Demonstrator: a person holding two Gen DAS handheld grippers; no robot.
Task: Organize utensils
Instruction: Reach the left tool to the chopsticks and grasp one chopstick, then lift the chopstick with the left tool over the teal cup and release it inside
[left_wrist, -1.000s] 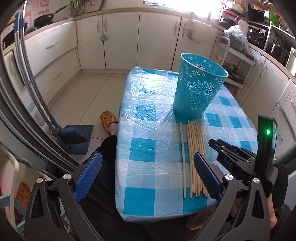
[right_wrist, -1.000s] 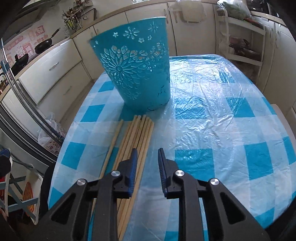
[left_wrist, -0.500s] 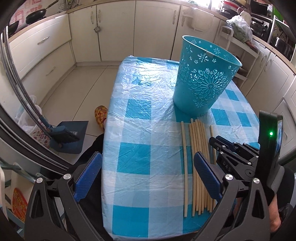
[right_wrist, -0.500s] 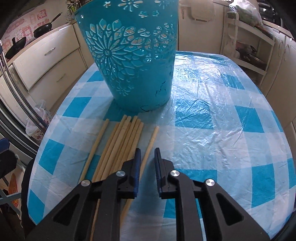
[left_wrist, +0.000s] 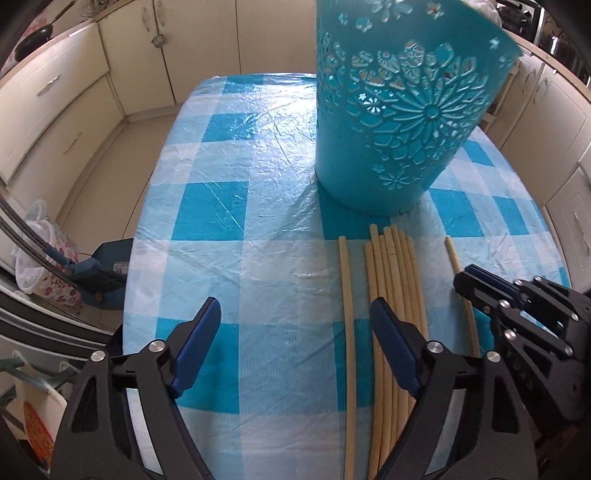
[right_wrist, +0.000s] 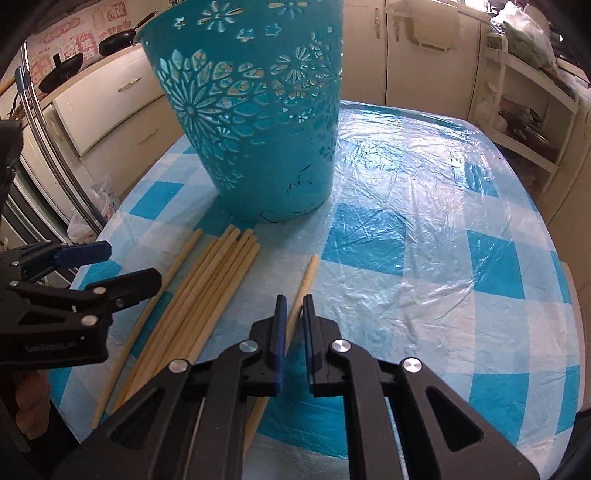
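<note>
**Obs 1:** Chopsticks, pale bamboo, lie lengthwise on the blue-and-white checked tablecloth (left_wrist: 221, 218), tips toward a teal plastic basket (left_wrist: 391, 122) with flower cut-outs. Basket stands upright on the table, just beyond the tips.

**Obs 2:** How are they grouped?

**Obs 1:** Main bundle (left_wrist: 397, 280) packed side by side. One loose chopstick (left_wrist: 346, 295) a little to its left, apart from it. One single chopstick (right_wrist: 303, 286) off to the right, separate from the bundle.

**Obs 2:** Right gripper?

**Obs 1:** Right gripper (right_wrist: 293, 323) is low over that single chopstick. Blue pads stand close together, one either side of the shaft, a narrow gap between them. The stick runs through the gap. I cannot tell from the right wrist view whether the pads actually touch it. In the left wrist view the same gripper (left_wrist: 476, 284) shows side-on above that stick (left_wrist: 456, 258), and contact is hidden there too.

**Obs 2:** Left gripper?

**Obs 1:** Left gripper (left_wrist: 295, 328) has its jaws spread wide, holding nothing. Its right blue pad (left_wrist: 391, 339) sits over the near part of the bundle; the left pad hangs over bare cloth. The loose chopstick runs between the two pads.

**Obs 2:** Surroundings?

**Obs 1:** Cream kitchen cabinets (left_wrist: 155, 48) beyond the table; a black frying pan (right_wrist: 114, 40) on the counter at left.
</note>
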